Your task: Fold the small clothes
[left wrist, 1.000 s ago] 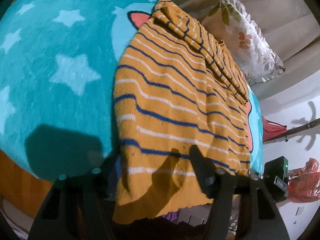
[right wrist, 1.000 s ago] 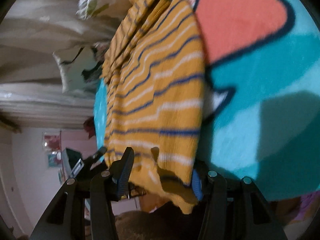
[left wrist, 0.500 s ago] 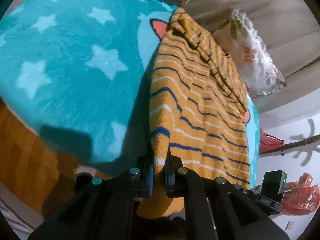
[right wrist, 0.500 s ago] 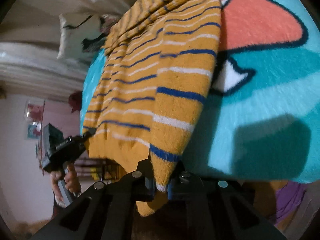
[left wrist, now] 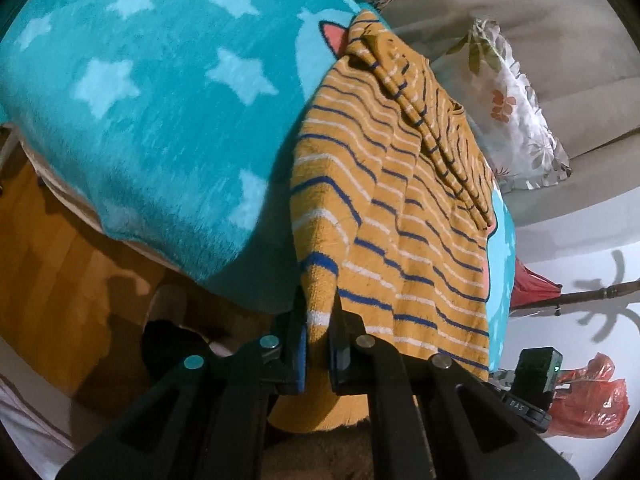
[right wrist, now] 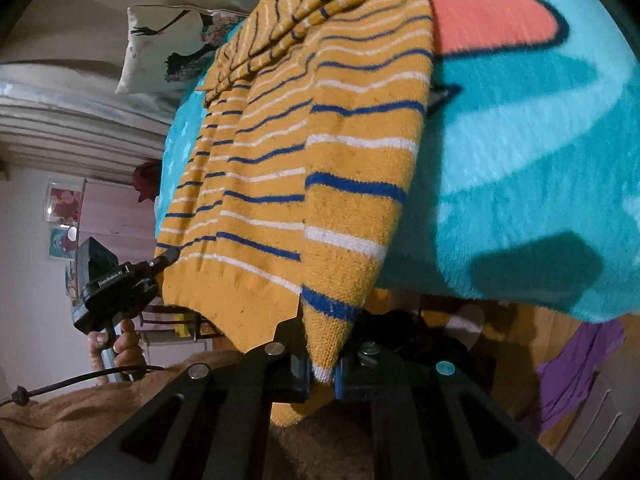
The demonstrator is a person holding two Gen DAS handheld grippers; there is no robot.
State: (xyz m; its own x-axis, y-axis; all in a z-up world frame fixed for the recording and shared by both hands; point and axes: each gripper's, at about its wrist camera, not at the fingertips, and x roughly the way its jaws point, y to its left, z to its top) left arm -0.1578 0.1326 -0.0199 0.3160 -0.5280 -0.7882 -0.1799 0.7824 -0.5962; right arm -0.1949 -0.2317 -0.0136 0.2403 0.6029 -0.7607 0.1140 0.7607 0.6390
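Observation:
A small mustard-yellow sweater (left wrist: 400, 208) with blue and white stripes lies on a teal star-patterned blanket (left wrist: 160, 92), its hem lifted off the blanket's near edge. My left gripper (left wrist: 318, 334) is shut on the sweater's left hem corner. In the right wrist view my right gripper (right wrist: 322, 364) is shut on the other hem corner of the sweater (right wrist: 320, 152). The sleeves are folded in a bunch at the far end. The left gripper also shows in the right wrist view (right wrist: 120, 280), held by a hand.
A floral pillow (left wrist: 516, 120) and a grey sofa back lie beyond the sweater. A second pillow (right wrist: 168, 48) shows in the right wrist view. Wooden floor (left wrist: 60, 264) lies below the blanket edge. A red plastic bag (left wrist: 588, 404) and purple cloth (right wrist: 576, 376) lie to the sides.
Both grippers went from open around the hem to shut on its corners. They have since pulled back and lifted the hem off the blanket edge.

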